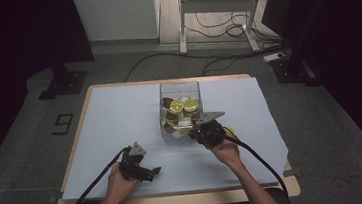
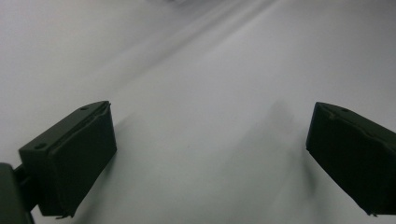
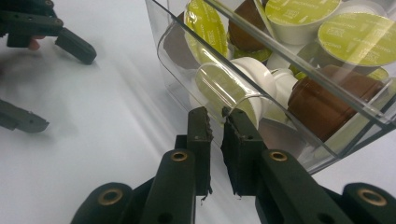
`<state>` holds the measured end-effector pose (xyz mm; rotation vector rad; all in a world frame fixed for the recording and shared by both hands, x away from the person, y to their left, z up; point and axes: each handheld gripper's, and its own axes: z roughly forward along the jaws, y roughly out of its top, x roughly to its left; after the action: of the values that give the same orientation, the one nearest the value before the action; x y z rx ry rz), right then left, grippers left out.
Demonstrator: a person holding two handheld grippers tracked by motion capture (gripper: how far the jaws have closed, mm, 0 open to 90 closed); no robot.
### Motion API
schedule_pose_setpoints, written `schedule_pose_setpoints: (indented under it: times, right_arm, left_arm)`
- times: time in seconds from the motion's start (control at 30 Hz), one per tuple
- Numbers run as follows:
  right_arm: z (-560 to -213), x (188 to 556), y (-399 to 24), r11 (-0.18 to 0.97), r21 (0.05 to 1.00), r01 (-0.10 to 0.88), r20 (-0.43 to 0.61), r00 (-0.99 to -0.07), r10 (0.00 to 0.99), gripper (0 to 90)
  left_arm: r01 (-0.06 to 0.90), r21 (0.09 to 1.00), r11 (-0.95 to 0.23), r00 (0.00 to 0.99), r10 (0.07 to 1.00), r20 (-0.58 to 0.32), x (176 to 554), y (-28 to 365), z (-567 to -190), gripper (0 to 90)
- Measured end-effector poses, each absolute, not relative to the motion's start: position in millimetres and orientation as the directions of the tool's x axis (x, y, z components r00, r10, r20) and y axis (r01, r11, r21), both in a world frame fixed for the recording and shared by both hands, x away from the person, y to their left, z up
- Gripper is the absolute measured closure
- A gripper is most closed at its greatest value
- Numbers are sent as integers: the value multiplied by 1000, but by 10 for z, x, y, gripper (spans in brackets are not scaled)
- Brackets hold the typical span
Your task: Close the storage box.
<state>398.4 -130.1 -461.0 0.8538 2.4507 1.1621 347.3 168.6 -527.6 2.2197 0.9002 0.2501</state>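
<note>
Right gripper view, item: my right gripper (image 3: 215, 114), jaws nearly closed on nothing, tips at clear box (image 3: 177, 51) of capsules (image 3: 359, 37). Left gripper (image 1: 140, 168): wide apart, empty. Risk judged: a nudge could tip the box, spilling capsules.

our left gripper (image 1: 144, 170) sits low with its fingers (image 2: 70, 161) spread wide apart. our right gripper (image 3: 215, 116) reaches farther forward, its fingers (image 3: 200, 140) nearly closed, a thin gap between them.
</note>
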Motion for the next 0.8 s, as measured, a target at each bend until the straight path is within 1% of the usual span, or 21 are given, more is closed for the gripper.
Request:
schedule_pose_setpoints:
  times: [0.8]
  right_arm:
    - [-4620,4206,-1238,485,783,389,-62,-727,684,803]
  left_arm:
    - [516,671,-532,740,671,-37,3452,1638,-5284,9]
